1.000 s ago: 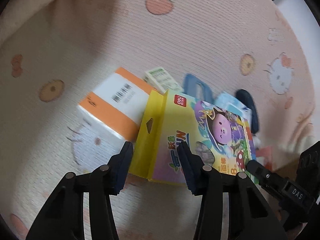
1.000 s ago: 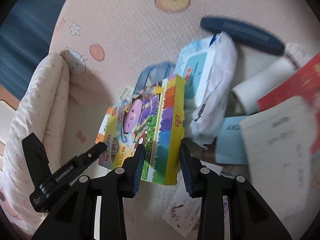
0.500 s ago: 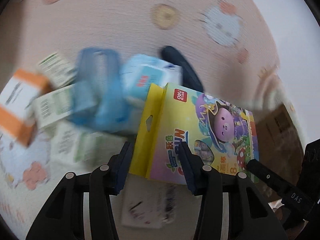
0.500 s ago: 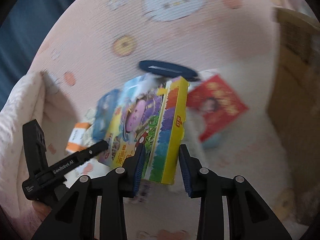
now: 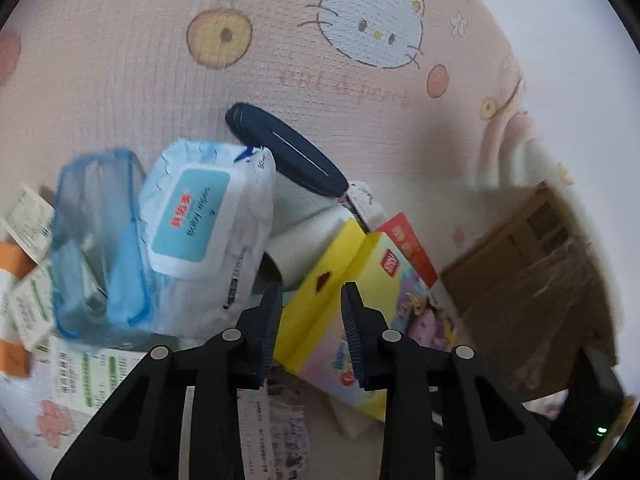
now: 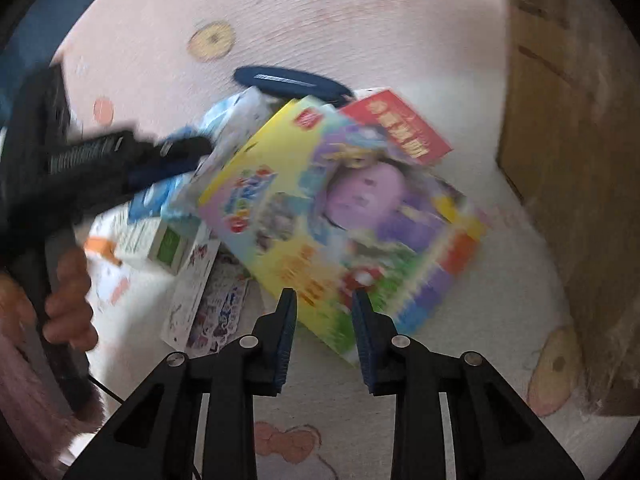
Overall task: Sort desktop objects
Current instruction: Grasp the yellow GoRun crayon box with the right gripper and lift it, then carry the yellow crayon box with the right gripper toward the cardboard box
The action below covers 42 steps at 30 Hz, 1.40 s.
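A yellow cartoon crayon box (image 5: 340, 304) (image 6: 340, 216) hangs tilted above the pink Hello Kitty mat (image 5: 160, 60). My left gripper (image 5: 310, 312) has its fingers either side of the box's yellow end. My right gripper (image 6: 324, 312) has its fingers around the box's near edge; whether they still press it is unclear, as the box is blurred. In the right wrist view the left gripper's body (image 6: 100, 160) comes in from the left, held by a hand.
A pile lies on the mat: a wet-wipes pack (image 5: 204, 232), blue clear pouch (image 5: 92, 248), dark blue case (image 5: 288, 152), white roll (image 5: 308, 240), red packet (image 6: 400, 128), paper leaflets (image 5: 92, 376). A cardboard box (image 5: 532, 288) (image 6: 572, 160) stands at the right.
Both grippers have swung the crayon box right, toward the cardboard box. The box has tipped flatter, its front now facing the right wrist camera. The orange-and-white box has left the left view.
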Each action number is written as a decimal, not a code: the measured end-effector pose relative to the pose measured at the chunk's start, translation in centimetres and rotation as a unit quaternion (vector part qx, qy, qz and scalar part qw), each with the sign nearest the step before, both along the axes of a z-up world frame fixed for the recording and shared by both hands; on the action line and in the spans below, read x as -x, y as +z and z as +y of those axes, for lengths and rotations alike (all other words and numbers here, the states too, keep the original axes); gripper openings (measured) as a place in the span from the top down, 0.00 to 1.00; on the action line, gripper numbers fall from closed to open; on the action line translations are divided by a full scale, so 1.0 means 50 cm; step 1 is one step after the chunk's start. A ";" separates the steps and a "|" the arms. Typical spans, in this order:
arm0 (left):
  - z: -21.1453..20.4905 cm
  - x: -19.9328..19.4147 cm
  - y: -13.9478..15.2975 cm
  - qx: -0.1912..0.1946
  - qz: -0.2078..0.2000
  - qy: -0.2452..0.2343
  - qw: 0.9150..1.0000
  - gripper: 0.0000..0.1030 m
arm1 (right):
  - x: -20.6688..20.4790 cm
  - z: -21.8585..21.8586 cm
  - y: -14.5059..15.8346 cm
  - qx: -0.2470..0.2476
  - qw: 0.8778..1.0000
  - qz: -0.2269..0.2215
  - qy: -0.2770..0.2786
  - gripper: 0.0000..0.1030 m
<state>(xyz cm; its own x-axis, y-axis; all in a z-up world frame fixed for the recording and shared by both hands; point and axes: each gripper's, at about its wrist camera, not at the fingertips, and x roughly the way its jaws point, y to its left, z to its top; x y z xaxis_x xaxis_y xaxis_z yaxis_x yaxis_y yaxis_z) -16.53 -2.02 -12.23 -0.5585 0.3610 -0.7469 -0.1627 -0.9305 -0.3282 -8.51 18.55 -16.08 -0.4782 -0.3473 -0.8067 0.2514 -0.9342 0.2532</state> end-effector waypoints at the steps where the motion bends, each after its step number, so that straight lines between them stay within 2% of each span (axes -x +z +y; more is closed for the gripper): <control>1: 0.004 -0.004 0.001 0.016 0.004 0.000 1.000 0.60 | -0.002 0.002 0.003 -0.001 1.000 0.005 -0.002 0.75; 3: 0.001 -0.012 0.000 0.044 -0.001 -0.005 0.999 0.42 | -0.010 0.018 0.007 -0.011 1.000 0.014 -0.012 0.75; 7: 0.016 -0.002 -0.011 0.052 -0.034 -0.056 0.996 0.41 | -0.030 0.077 -0.001 -0.004 0.997 0.002 -0.080 0.71; 9: 0.022 -0.001 -0.017 0.058 -0.043 -0.077 0.994 0.41 | -0.047 0.109 -0.014 0.014 0.993 -0.001 -0.119 0.60; 10: 0.030 0.002 -0.020 0.068 -0.045 -0.089 0.993 0.41 | -0.055 0.113 -0.019 0.022 0.991 0.000 -0.132 0.58; 13: 0.034 0.007 -0.025 0.070 -0.048 -0.100 0.991 0.41 | -0.063 0.128 -0.028 0.054 0.987 -0.003 -0.153 0.54; 18: 0.047 0.047 -0.044 0.102 -0.061 -0.111 0.987 0.40 | -0.042 0.122 -0.039 0.058 0.983 0.005 -0.174 0.52; 21: 0.047 0.069 -0.056 0.071 -0.085 -0.122 0.986 0.40 | -0.020 0.127 -0.063 0.075 0.979 -0.021 -0.187 0.52; 23: 0.047 0.076 -0.062 0.046 -0.100 -0.131 0.985 0.40 | -0.008 0.142 -0.077 0.104 0.974 -0.039 -0.199 0.49; 25: 0.048 0.078 -0.066 0.046 -0.104 -0.130 0.985 0.39 | -0.006 0.151 -0.084 0.129 0.968 -0.049 -0.210 0.46; 30: 0.054 0.077 -0.061 0.041 -0.106 -0.116 0.987 0.39 | 0.001 0.146 -0.091 0.150 0.968 -0.051 -0.194 0.43; 34: 0.074 0.060 -0.057 0.081 -0.083 -0.142 0.983 0.39 | 0.006 0.150 -0.097 0.163 0.963 -0.059 -0.207 0.42; 38: 0.075 0.040 -0.052 0.112 -0.075 -0.155 0.979 0.40 | 0.000 0.146 -0.096 0.158 0.965 -0.063 -0.202 0.43; 42: 0.058 0.023 -0.050 0.129 -0.072 -0.161 0.976 0.41 | -0.008 0.159 -0.100 0.182 0.960 -0.083 -0.198 0.54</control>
